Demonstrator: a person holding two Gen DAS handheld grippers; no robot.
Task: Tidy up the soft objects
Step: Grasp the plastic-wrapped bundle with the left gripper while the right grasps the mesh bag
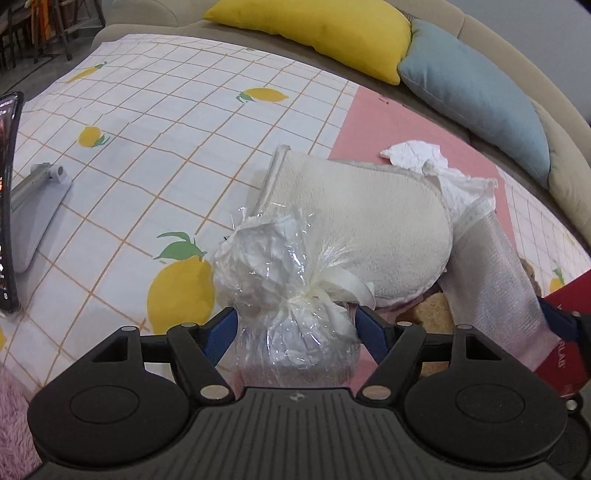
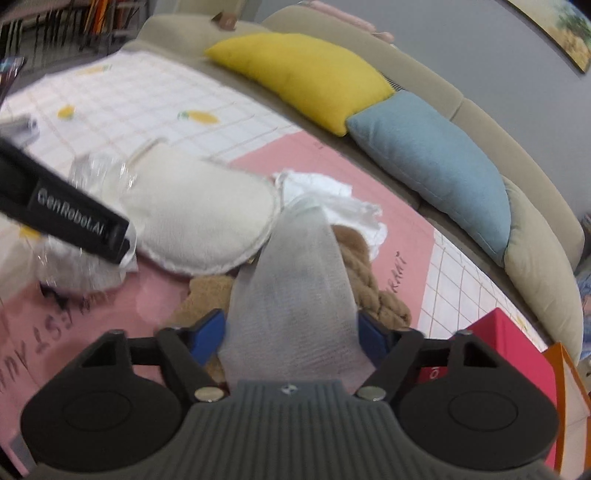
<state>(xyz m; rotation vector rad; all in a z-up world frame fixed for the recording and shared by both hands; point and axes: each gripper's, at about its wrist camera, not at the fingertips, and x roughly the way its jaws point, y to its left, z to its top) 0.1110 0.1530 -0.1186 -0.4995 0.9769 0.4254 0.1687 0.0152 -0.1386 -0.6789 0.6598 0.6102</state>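
Bed (image 1: 155, 122), lemon-check sheet with a pink mat (image 2: 295, 162) over it; yellow pillow (image 1: 317, 33) and blue pillow (image 1: 476, 107) along the back edge. The soft things sit heaped on the pink mat, with the cream mitt (image 1: 354, 221) in the middle as landmark.

Step in hand, as I judge it: picking up. Both grippers are down at the heap, each on its own piece.

Left gripper (image 1: 295, 332): the cellophane bundle (image 1: 280, 273), tied with ribbon, lies just in front of the mitt and touches it. The bundle sits between the fingers, which are spread fairly wide; both blue pads meet its sides. Reads as a grip.

Right gripper (image 2: 291, 332): the mesh sleeve (image 2: 295, 280) lies right of the mitt, across the brown rope (image 2: 373, 291) and a tan plush. Crumpled tissue (image 2: 332, 199) sits behind it. The sleeve's near end fills the gap between the fingers, which stand moderately wide with pads at its edges. Whether they press I cannot tell; the frame is blurred.

Next move: firm up both holds, lift clear without dragging the mitt or rope, and carry to a container. The red box (image 2: 506, 343), right of the mitt, is a possible target.
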